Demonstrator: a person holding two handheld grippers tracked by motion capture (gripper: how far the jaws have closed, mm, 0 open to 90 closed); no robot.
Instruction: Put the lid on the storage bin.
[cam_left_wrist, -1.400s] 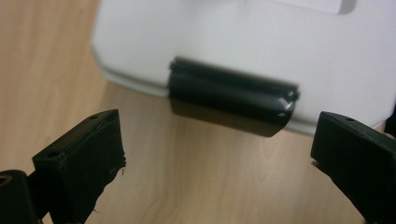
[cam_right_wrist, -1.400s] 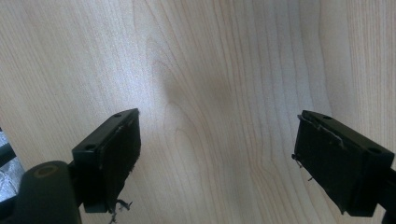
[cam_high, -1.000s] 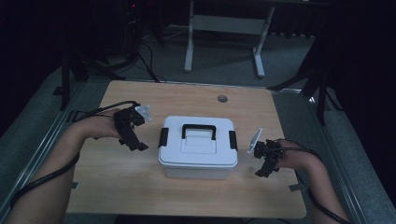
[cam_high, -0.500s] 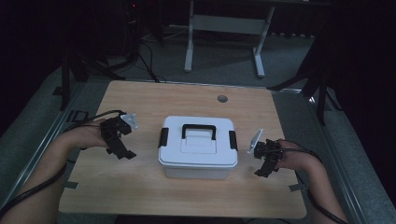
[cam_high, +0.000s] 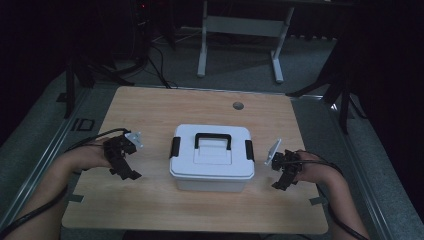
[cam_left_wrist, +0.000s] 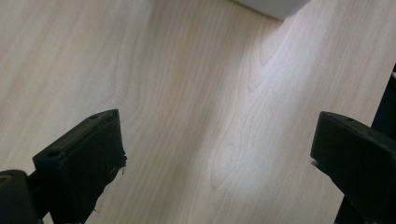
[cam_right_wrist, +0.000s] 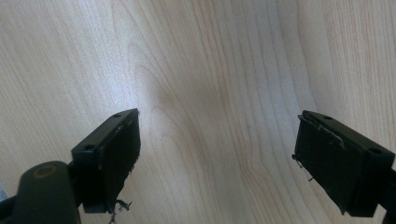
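Dim room, grey floor (cam_high: 310, 55), dark surroundings at upper left and right of the high view; white metal frame stand (cam_high: 240, 30) with two legs at upper centre; black cables (cam_high: 155, 60) trailing on the floor at upper left

Table (cam_high: 150, 110): light wood top, visible grain, rounded corners, grey metal rail along its left and right edges; small round grey plug (cam_high: 238, 105) set in the top, above centre of frame

Storage box (cam_high: 212, 157): white plastic, lid on, black carry handle lying flat on the lid, black clasp at each short end; stands at centre of the table, between the two grippers, touched by neither; its pale corner (cam_left_wrist: 275, 7) appears at the top edge of the left gripper view

Left gripper (cam_high: 131, 174): held in the person's hand at lower left of centre, just beside the box's left end, pointing down at bare wood; jaws spread wide, nothing between them

Right gripper (cam_high: 280, 184): held at lower right, near the box's right end, angled down at the table; jaws spread wide over bare wood, nothing between them

Forearms enter from the bottom corners of the high view
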